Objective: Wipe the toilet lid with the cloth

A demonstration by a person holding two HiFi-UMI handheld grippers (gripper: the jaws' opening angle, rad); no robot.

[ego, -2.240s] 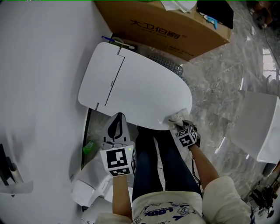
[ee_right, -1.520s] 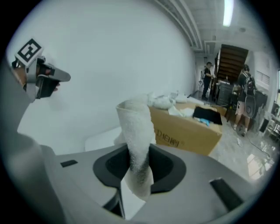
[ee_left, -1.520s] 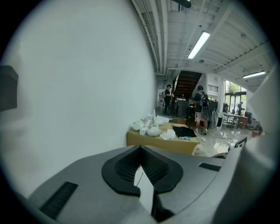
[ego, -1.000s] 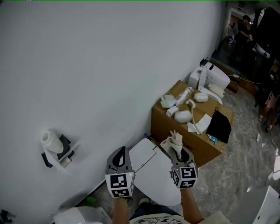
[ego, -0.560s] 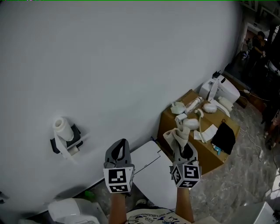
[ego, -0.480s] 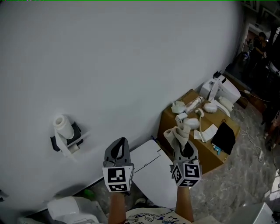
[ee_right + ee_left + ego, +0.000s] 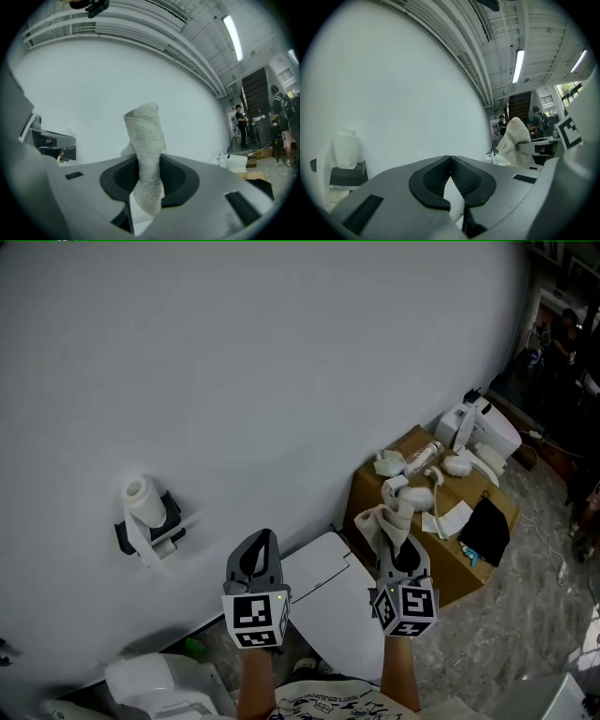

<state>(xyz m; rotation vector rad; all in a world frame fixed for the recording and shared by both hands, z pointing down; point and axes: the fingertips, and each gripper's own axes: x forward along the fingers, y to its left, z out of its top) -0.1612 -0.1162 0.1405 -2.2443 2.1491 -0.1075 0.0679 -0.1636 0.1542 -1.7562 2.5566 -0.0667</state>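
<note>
Against the white wall [image 7: 234, 381], the head view alone shows the closed toilet lid [image 7: 333, 610], low in the picture between the two hand-held grippers and partly hidden behind them. The left hand-held gripper [image 7: 260, 549] points up at the wall. Its own view shows its jaws pressed together at the tips with nothing between them [image 7: 450, 160].

The right hand-held gripper [image 7: 399, 557] pinches the cloth [image 7: 382, 521]. In the right gripper view, the cloth [image 7: 146, 140] stands up from between the jaws [image 7: 148, 165] as a twisted, pale roll, and a short end hangs below them. The cloth is held in the air, clear of the lid.

Left of the lid, a toilet paper roll [image 7: 142, 498] sits on a dark holder fixed to the wall, and the left gripper view shows it at the left edge [image 7: 346, 149].

Right of the lid, a cardboard box [image 7: 448, 579] stands against the wall on the marbled floor [image 7: 534, 615]. It is heaped with white odds and ends and a black cloth [image 7: 487, 531]. Only the gripper views show the ceiling with its strip lights [image 7: 518, 65] and people standing far off in the room [image 7: 240, 122].
</note>
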